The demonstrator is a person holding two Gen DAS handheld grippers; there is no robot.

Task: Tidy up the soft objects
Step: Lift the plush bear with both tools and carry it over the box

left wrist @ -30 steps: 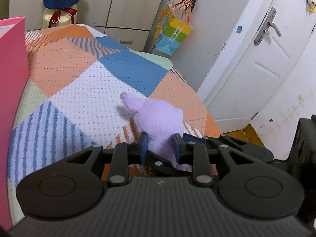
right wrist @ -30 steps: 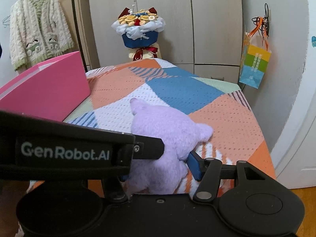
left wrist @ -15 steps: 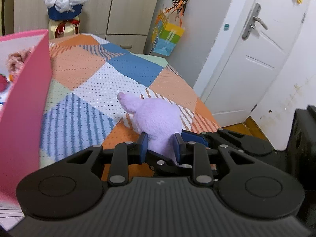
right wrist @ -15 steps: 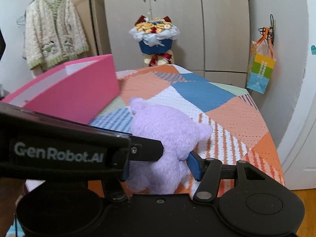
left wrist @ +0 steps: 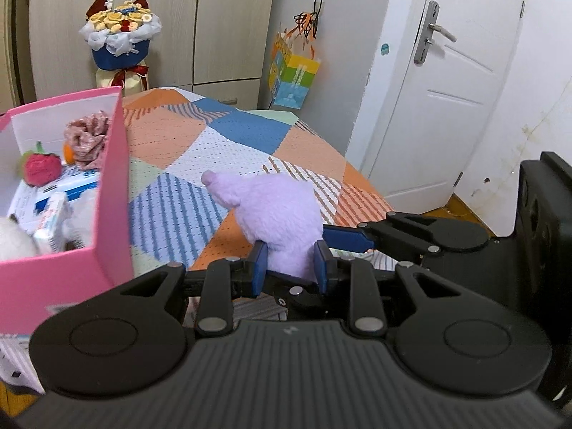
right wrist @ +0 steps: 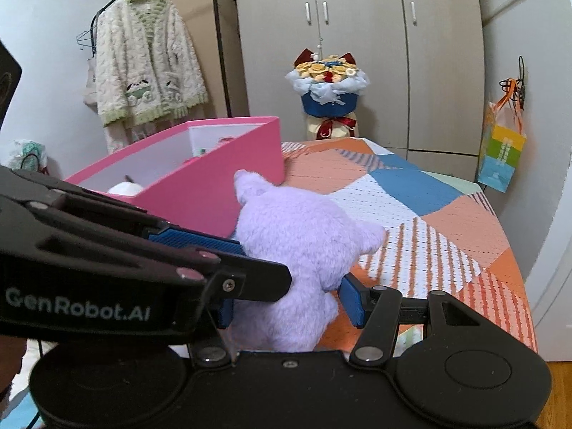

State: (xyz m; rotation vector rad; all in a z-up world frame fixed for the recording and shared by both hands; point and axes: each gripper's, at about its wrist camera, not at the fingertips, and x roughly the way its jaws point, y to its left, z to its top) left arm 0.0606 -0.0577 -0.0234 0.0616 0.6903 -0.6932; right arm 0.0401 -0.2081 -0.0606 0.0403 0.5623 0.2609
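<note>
Here both hand-held grippers, left (left wrist: 289, 262) and right (right wrist: 290, 298), clench the purple plush (left wrist: 277, 214) over the bed (left wrist: 221, 153); pink box (left wrist: 107, 193) just beside, bouquet (left wrist: 119, 41) behind.

1. A purple plush toy (left wrist: 282, 211) (right wrist: 296, 250), fluffy and pale lilac, was seen upright above the patchwork bedspread (left wrist: 228, 143) (right wrist: 411, 214), with one pointed ear (left wrist: 214, 180) stretched toward the pink box.
2. Its lower body was pinched between the blue pads of the left gripper (left wrist: 290, 261) and also squeezed by the right gripper (right wrist: 286, 300).
3. The pink box (left wrist: 107, 193) (right wrist: 214, 186), open-topped and white inside, was set on the bed just beside the toy.
4. A strawberry plush (left wrist: 39, 168), a rose-coloured scrunchie (left wrist: 85, 137), a white plush (left wrist: 14, 239) and small packets were held in it.
</note>
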